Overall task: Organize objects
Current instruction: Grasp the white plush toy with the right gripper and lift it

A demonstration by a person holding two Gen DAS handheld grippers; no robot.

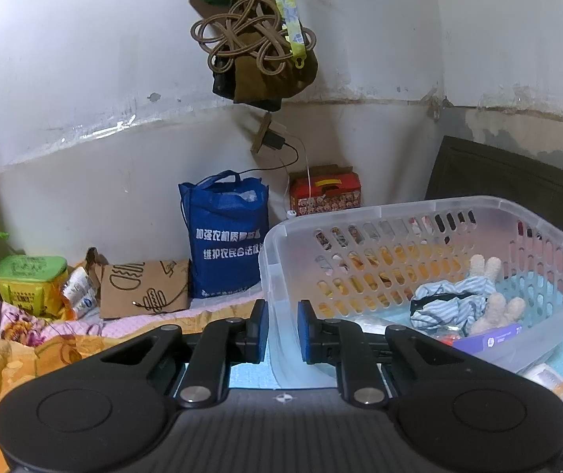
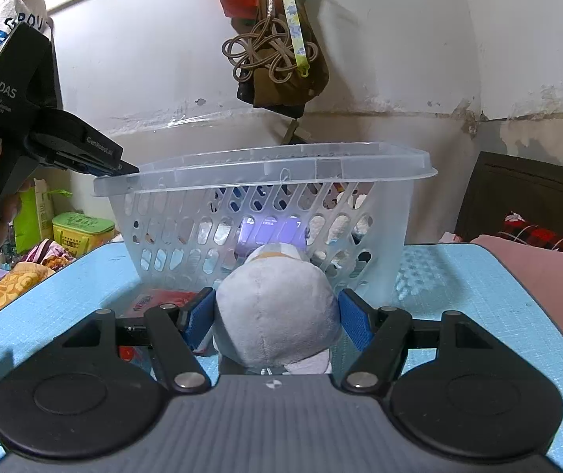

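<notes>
Right wrist view: my right tongs (image 2: 275,325) grip a plush toy (image 2: 275,319) before the basket (image 2: 265,165); my left tongs (image 1: 282,329) pinch its rim, steadying it.

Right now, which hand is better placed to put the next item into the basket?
The right. Its tongs straddle the grey plush toy on the blue mat, just outside the basket. The left tongs are clamped on the basket's rim, steadying it.
</notes>
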